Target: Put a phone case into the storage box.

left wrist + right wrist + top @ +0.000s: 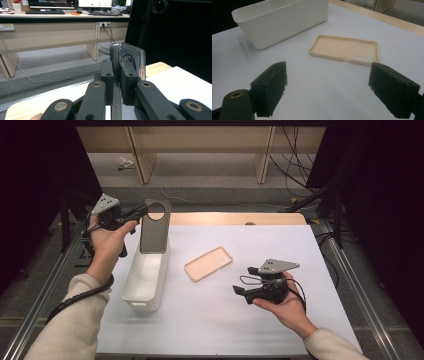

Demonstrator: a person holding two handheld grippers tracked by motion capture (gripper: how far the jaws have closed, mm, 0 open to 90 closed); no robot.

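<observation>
A white-topped table bears a white bin and a beige phone case.

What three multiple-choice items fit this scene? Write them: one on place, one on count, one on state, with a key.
1. Where does the beige phone case lie?
A. on the white table cover, right of the white bin
B. inside the bin
C. on the floor

2. How many phone cases are there?
A. one
B. two
C. four

3. How are the right tongs?
A. shut on the beige case
B. open, empty
C. shut on the bin

Key:
1 A, it lies flat beside the bin.
2 B, the beige one plus the dark phone case gripped by the left tongs above the bin.
3 B, the jaws stand wide apart with bare cover between them.
</observation>
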